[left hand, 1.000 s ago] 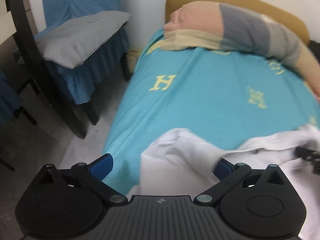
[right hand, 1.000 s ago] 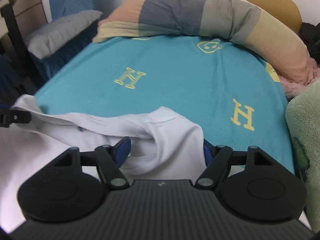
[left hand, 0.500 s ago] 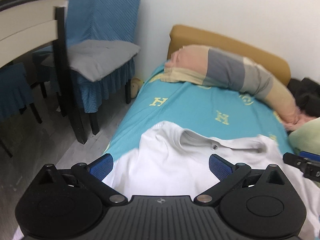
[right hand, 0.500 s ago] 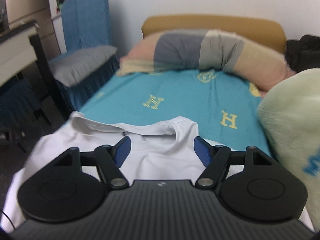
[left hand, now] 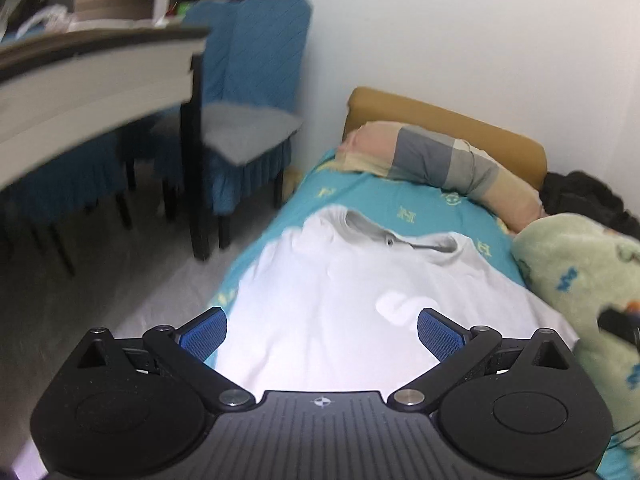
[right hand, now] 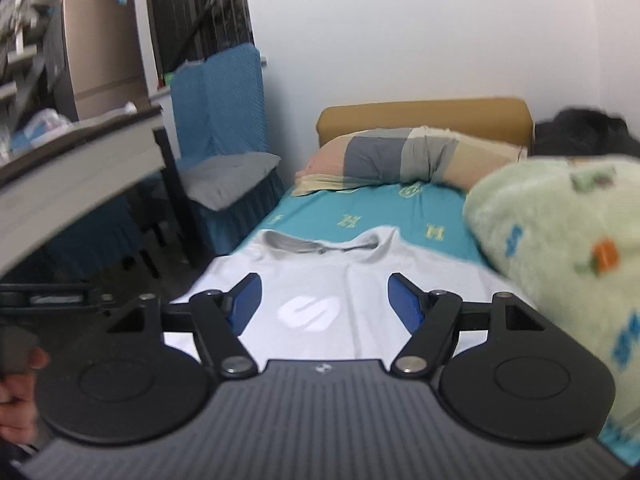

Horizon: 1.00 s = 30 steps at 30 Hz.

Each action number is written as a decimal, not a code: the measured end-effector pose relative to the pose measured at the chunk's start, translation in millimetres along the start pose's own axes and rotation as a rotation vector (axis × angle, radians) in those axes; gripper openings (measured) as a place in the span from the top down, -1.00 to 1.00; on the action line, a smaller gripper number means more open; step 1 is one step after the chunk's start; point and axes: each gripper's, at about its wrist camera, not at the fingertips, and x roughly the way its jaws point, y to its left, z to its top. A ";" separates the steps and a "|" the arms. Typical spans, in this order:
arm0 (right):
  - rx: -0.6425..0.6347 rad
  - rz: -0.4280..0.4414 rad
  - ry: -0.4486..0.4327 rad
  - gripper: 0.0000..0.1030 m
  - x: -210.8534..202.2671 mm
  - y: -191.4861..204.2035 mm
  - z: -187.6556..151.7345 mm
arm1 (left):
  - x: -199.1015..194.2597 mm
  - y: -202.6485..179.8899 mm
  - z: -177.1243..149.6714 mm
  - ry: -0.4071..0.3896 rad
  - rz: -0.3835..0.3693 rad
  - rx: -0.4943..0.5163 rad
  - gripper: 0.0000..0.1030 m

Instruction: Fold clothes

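A bed with a turquoise patterned sheet (right hand: pixel 372 210) held a white cotton T-shirt (right hand: pixel 348 280), spread flat, collar toward the pillow. The left gripper (left hand: pixel 322 330) and right gripper (right hand: pixel 322 306) hovered above it, jaws wide, empty. Light, limp fabric; likely best pinched at shoulders or hem.

Blanket (right hand: pixel 560 240) crowds shirt (right hand: pixel 320 280) – desk (right hand: pixel 80 172) opposite.

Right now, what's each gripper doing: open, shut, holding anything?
Left gripper: open, holding nothing, above the white shirt.
Right gripper: open, holding nothing.
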 end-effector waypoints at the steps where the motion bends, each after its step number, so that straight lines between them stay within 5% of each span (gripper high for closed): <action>1: 0.011 0.001 0.004 -0.39 -6.7 -0.2 -4.1 | -2.5 2.6 -1.7 0.004 -0.004 -0.011 -0.99; 8: 0.026 -0.015 0.014 -0.39 -25.7 -4.9 -44.1 | -2.7 23.1 -17.2 0.039 -0.022 -0.056 -0.99; 16: 0.077 -0.013 0.023 -0.39 -0.8 -36.3 -78.7 | 63.0 52.6 -26.9 0.117 0.047 -0.153 -0.93; 25: 0.108 -0.006 0.060 -0.39 41.3 -50.1 -92.5 | 132.7 104.2 -17.2 0.050 0.145 -0.267 -0.91; 30: 0.160 -0.007 0.090 -0.39 68.8 -59.7 -99.9 | 170.6 128.6 -24.0 0.051 0.102 -0.368 -0.68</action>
